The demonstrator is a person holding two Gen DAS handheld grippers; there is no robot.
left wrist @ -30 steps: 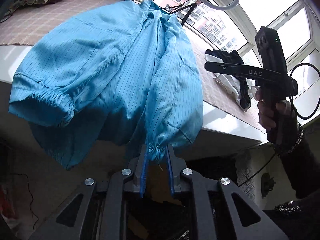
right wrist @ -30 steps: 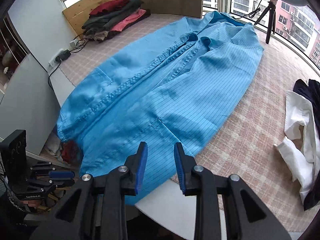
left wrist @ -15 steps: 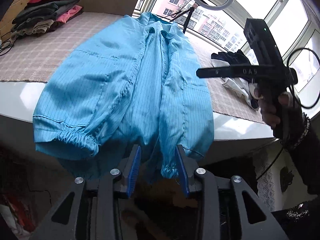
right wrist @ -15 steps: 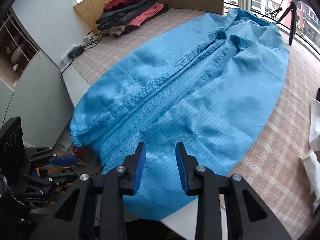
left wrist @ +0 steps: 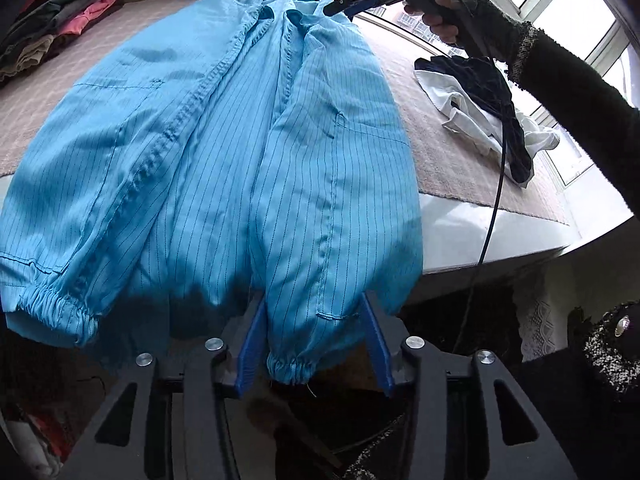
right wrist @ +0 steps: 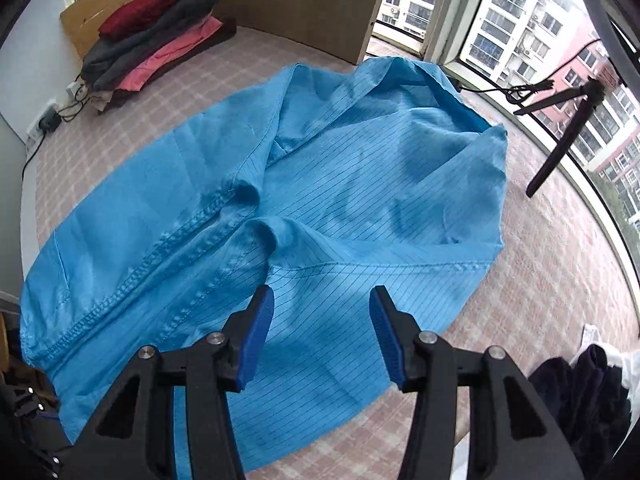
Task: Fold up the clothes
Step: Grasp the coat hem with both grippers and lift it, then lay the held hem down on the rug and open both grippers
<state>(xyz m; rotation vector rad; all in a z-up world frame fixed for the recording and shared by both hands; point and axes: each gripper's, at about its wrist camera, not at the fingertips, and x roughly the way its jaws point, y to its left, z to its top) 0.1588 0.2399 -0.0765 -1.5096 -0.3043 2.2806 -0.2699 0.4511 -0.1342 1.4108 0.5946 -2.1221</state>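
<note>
Covering most of the checked table (right wrist: pixel 560 272), the blue coat (right wrist: pixel 320 208) lies flat, its hem and cuffs hanging over the near edge. Folded clothes (right wrist: pixel 160 32) are stacked at the far corner. The left hand-held gripper (left wrist: pixel 312 344) stands apart around one elastic cuff (left wrist: pixel 290 364), pads not pressing. The right hand-held gripper (right wrist: pixel 322 336), jaws just widening, hovers open above the coat's shoulder.
</note>
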